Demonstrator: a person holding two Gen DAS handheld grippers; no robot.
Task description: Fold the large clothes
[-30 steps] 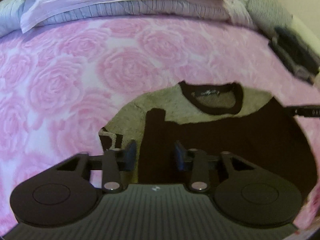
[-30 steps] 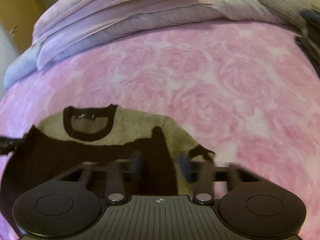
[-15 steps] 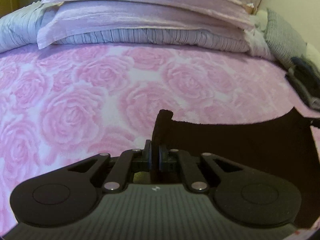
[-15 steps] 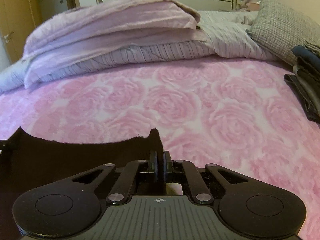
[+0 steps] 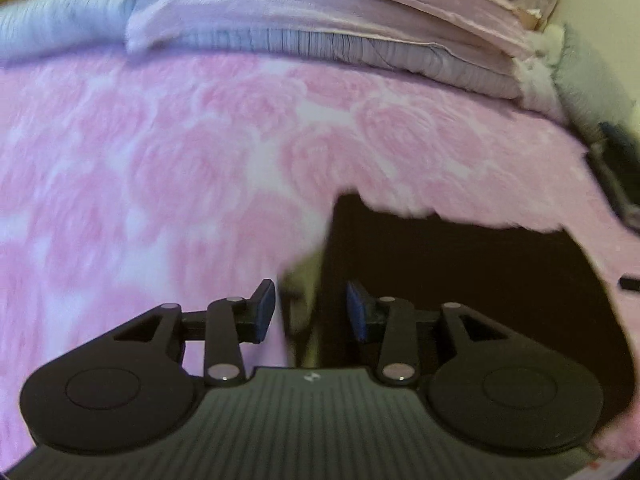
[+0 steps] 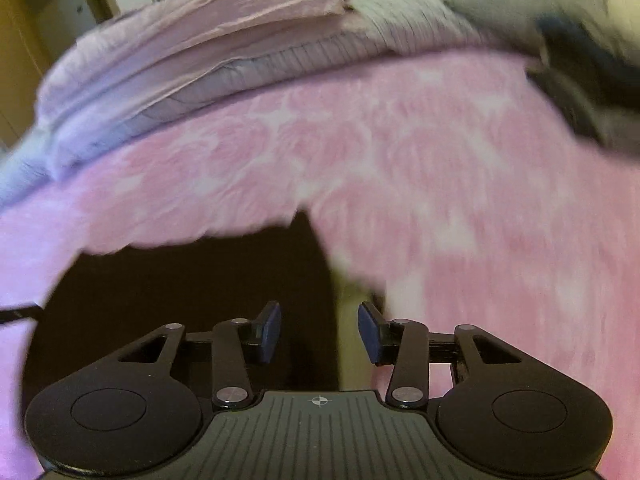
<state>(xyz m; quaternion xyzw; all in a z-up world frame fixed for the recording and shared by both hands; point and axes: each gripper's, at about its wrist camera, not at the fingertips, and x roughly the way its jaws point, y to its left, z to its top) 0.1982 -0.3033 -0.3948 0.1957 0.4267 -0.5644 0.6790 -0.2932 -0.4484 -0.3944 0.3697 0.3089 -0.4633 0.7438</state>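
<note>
- Pink, rose-patterned bedspread (image 5: 168,184) is lying across the bed in both wrist views, and both pictures are blurred.
- Dark garment (image 5: 460,280) is lying on that bedspread; in the left wrist view it is filling the lower right, with an upper edge running across and a corner rising near the middle.
- In the right wrist view the same garment (image 6: 192,288) is sitting at the lower left, its right edge running down toward the fingers.
- A pale olive strip of cloth is showing along that edge in both views; whether it is an underlayer of the garment is too blurred to tell.
- Left gripper (image 5: 311,310) is hovering over the garment's left edge, its jaws having just been opening; the blue pads are standing apart, and the cloth seen between them is not being pressed.
- Right gripper (image 6: 319,333) is hovering over the garment's right edge, its jaws also having just been opening; a clear gap is showing between the pads, and neither pad is pressing the cloth seen in it.
- Folded lilac bedding (image 5: 320,12) is stacked at the far end of the bed.
- Dark folded clothes (image 6: 588,92) are sitting at the bed's right side, blurred in the right wrist view.
</note>
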